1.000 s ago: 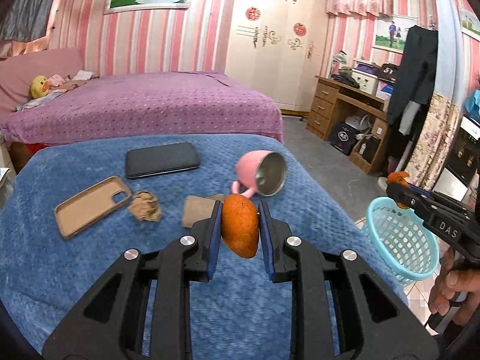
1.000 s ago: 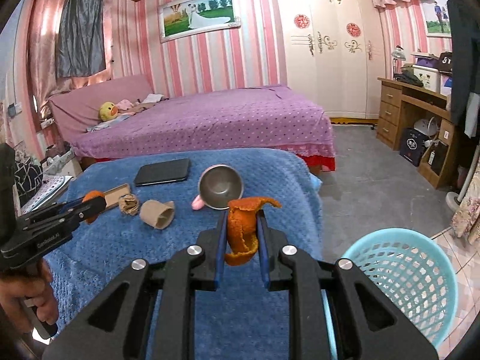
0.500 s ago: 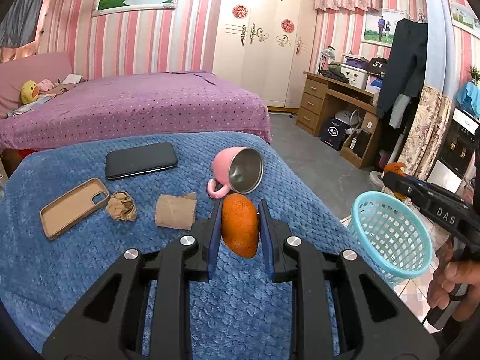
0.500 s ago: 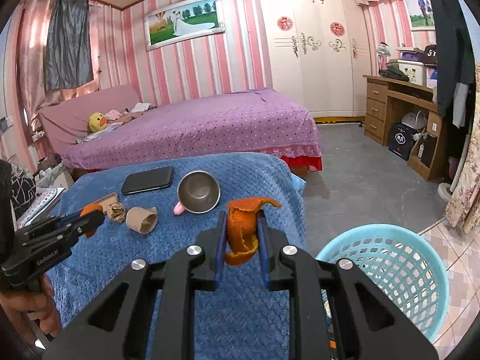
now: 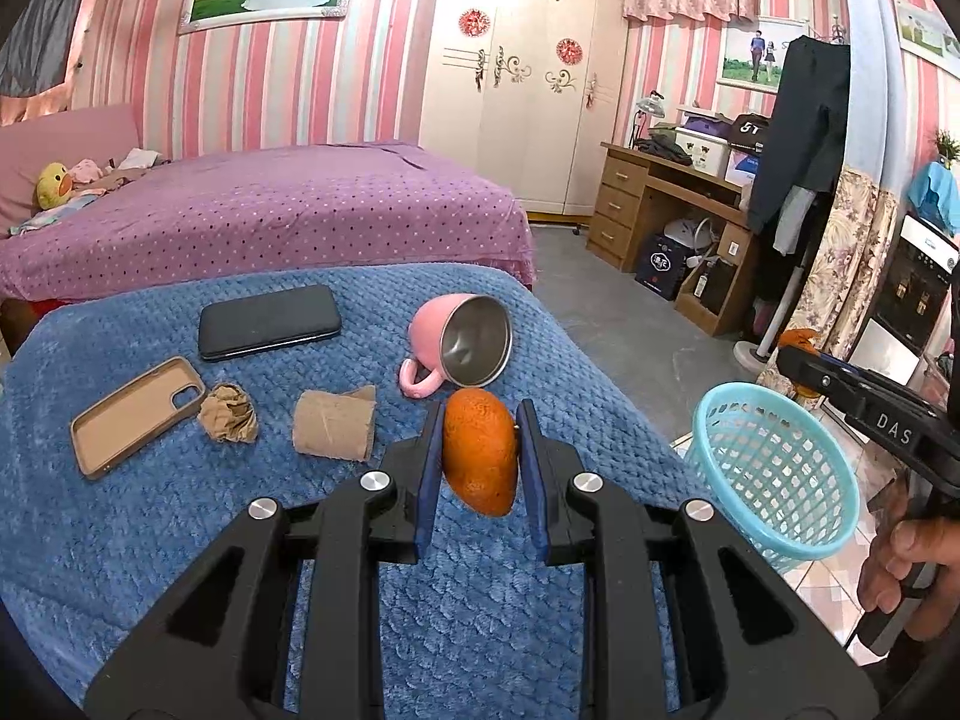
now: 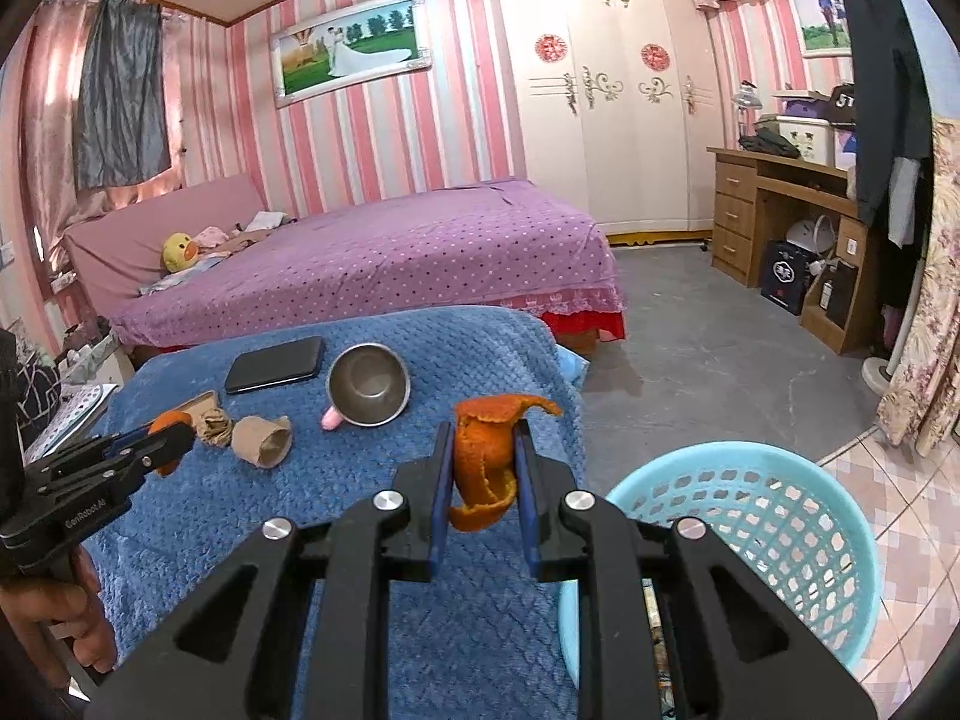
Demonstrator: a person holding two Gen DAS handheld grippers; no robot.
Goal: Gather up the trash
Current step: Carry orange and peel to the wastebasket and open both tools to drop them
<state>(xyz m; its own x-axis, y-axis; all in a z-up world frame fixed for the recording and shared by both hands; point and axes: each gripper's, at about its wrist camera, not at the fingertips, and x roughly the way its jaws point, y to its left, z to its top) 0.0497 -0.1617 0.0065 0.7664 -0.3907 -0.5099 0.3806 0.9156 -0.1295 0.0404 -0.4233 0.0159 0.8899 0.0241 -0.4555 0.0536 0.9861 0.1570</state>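
Swung right toward basket point(image 6: 780, 546); left gripper point(image 5: 480, 456) clamping peel point(image 5: 480, 459), right gripper point(image 6: 483, 468) clamping curled peel point(image 6: 486, 456). Carrying stage; next, over basket, release.

A home bedroom is shown. A bed with a purple polka-dot bedspread point(image 6: 384, 258) is seen at the far side, with a yellow duck plush point(image 6: 179, 252) laid near its head. Pink striped wallpaper and a framed wedding photograph point(image 6: 351, 48) are carried on the far wall. A cream wardrobe point(image 6: 606, 102) (decorated with red paper ornaments) and a wooden desk with drawers point(image 6: 774, 204) are placed to the right.
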